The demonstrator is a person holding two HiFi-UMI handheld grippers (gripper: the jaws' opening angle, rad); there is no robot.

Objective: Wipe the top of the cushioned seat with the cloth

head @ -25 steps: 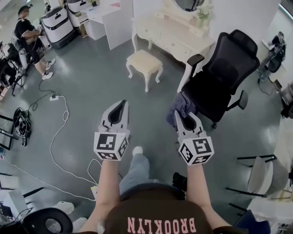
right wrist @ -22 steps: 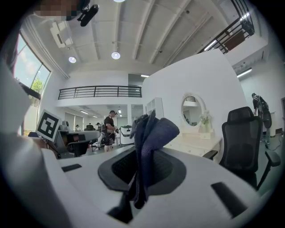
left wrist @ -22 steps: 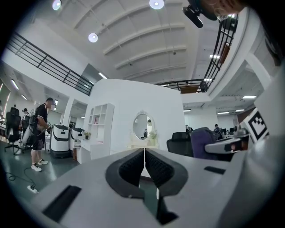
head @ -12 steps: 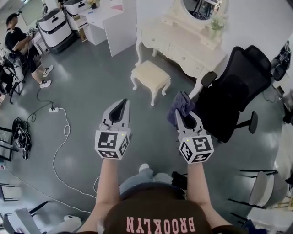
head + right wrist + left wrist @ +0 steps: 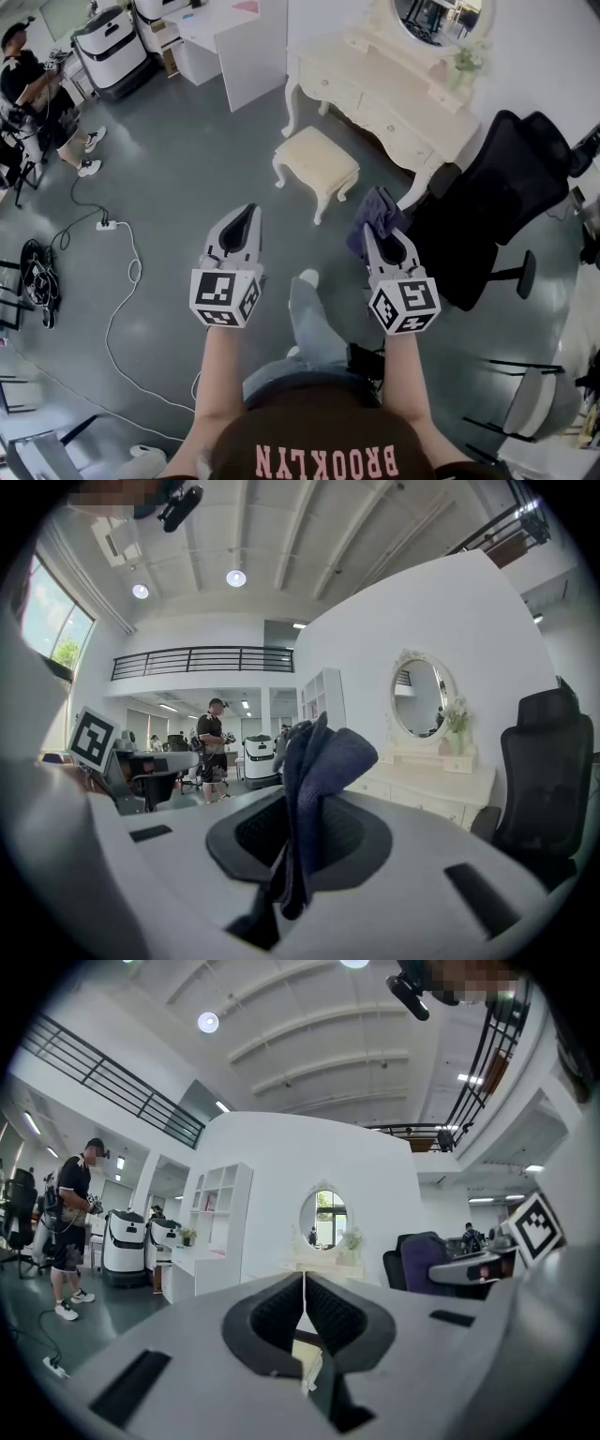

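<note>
The cushioned seat (image 5: 317, 160) is a small cream stool with white carved legs, standing on the grey floor in front of the vanity table. My right gripper (image 5: 382, 228) is shut on a dark blue cloth (image 5: 377, 217), which sticks out past its tips; the cloth (image 5: 317, 771) fills the jaws in the right gripper view. It hangs in the air to the right of the stool and nearer to me. My left gripper (image 5: 240, 221) is shut and empty, below and left of the stool. In the left gripper view its jaws (image 5: 303, 1302) meet tip to tip.
A white vanity table (image 5: 394, 94) with an oval mirror stands behind the stool. A black office chair (image 5: 497, 202) is close on the right. A white desk (image 5: 239, 37) and a person (image 5: 33, 84) are at the far left. A power cable (image 5: 117, 272) trails over the floor.
I have walked closer: the stool and vanity have shifted right and lower in the head view. Both grippers keep their pose, the cloth still held in the right one.
</note>
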